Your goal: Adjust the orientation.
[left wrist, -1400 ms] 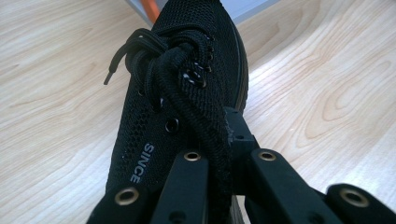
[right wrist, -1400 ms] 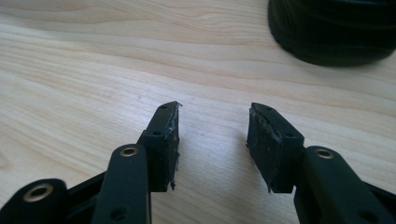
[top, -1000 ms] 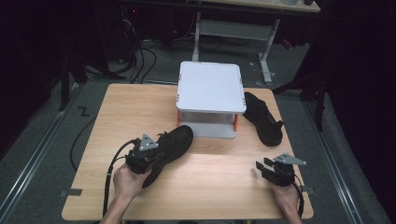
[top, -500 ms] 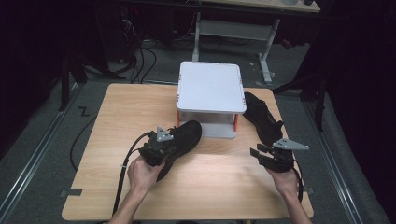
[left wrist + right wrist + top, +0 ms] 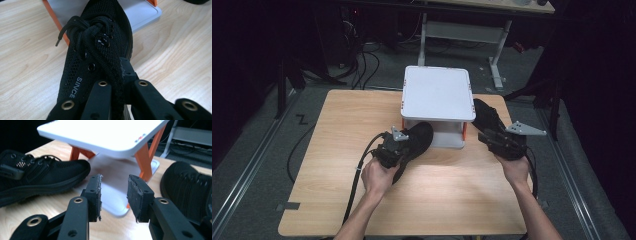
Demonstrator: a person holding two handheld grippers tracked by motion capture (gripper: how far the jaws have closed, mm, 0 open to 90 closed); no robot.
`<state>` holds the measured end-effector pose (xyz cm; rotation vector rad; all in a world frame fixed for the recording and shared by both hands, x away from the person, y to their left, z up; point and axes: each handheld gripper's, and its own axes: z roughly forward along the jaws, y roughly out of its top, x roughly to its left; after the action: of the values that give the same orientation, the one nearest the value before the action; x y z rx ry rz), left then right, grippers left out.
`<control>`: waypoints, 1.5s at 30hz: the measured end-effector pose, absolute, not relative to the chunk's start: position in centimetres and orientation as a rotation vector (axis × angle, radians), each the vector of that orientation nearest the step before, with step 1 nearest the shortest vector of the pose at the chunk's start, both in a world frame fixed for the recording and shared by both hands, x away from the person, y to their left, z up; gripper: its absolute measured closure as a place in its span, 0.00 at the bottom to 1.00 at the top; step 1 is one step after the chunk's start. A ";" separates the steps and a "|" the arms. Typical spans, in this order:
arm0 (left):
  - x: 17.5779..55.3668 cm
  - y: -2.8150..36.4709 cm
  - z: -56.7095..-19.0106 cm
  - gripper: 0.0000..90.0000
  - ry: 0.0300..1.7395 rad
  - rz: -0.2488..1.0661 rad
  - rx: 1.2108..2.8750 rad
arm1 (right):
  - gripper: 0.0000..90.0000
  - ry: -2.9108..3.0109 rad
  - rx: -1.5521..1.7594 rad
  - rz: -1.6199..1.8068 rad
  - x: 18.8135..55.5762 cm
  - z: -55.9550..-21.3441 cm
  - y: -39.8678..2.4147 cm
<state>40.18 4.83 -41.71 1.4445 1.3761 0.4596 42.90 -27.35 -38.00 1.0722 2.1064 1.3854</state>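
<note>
Since the black mesh sneaker looks light and floppy, I keep my left gripper clamped on its collar and laces, toe at the white shelf's lower tier, while my right gripper, just closing, stays empty.

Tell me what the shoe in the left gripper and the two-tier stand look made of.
Shoe: black knitted mesh fabric, matte, with a visible open weave, woven laces and metal-looking eyelets. Stand: likely plastic, with smooth matte white shelves and orange posts; painted metal can't be ruled out.
</note>
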 end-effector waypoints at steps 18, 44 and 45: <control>43.1 2.4 -42.3 0.98 1.387 0.554 1.442 | 0.78 2.085 1.016 1.310 46.8 -35.0 -24.1; 47.5 -0.9 -43.9 0.98 1.460 0.671 1.373 | 0.88 2.167 1.050 1.214 50.7 -35.1 -21.1; 47.6 -1.0 -44.0 0.98 1.466 0.667 1.369 | 0.89 2.167 1.052 1.219 50.7 -35.1 -21.1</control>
<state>47.65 -1.02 -44.04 1.3695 1.4658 0.6668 50.70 -21.11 -35.11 1.0520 2.1673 1.2188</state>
